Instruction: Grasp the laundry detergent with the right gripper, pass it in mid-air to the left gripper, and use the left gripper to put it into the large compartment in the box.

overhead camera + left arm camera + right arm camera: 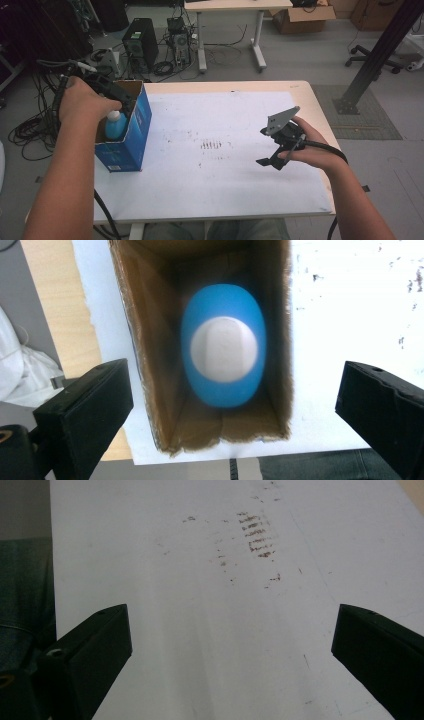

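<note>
left gripper (pixel 227 405): jaws spread wide, hanging over the box, gripping nothing
blue bottle (pixel 223 345): upright inside the blue cardboard box (pixel 137 127), table's 9 o'clock edge
right gripper (pixel 232 650): jaws released above the white sheet (pixel 200 630)

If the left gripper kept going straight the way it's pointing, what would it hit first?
Most likely the white cap of the blue bottle, which stands inside the open box directly ahead of the left gripper. Its wide jaws straddle the box, so they might catch its rim first; depth is hard to judge.
</note>
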The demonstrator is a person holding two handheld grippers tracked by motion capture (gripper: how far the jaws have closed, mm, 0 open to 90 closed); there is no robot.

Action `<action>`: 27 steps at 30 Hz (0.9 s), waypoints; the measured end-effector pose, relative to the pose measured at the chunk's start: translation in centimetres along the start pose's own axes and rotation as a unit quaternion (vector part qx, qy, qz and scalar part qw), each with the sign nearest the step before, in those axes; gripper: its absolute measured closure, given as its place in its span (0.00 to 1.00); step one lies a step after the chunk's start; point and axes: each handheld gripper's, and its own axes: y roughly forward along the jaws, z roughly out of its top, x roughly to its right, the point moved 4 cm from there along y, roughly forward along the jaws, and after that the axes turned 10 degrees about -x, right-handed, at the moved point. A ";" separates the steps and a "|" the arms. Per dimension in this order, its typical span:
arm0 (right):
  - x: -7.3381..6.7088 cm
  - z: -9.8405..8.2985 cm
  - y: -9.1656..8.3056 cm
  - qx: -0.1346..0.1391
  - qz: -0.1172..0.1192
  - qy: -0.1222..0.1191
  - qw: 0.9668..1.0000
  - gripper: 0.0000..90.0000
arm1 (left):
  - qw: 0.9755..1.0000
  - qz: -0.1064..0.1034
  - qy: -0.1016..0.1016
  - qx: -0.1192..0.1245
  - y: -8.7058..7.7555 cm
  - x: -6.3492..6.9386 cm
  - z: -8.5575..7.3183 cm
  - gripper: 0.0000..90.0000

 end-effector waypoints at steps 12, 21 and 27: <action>0.0 0.2 -1.6 -0.004 -0.009 -0.004 1.000 0.03 | 0.997 0.028 0.074 0.027 -3.7 3.3 -0.8 0.00; 0.2 0.8 -3.1 -0.024 -0.010 -0.019 0.999 0.03 | 0.978 0.029 0.203 0.040 -4.9 8.6 -1.4 0.00; 0.2 1.3 -3.8 -0.039 -0.011 -0.028 0.999 0.03 | 0.961 0.022 0.273 0.031 -4.7 10.7 -1.7 0.00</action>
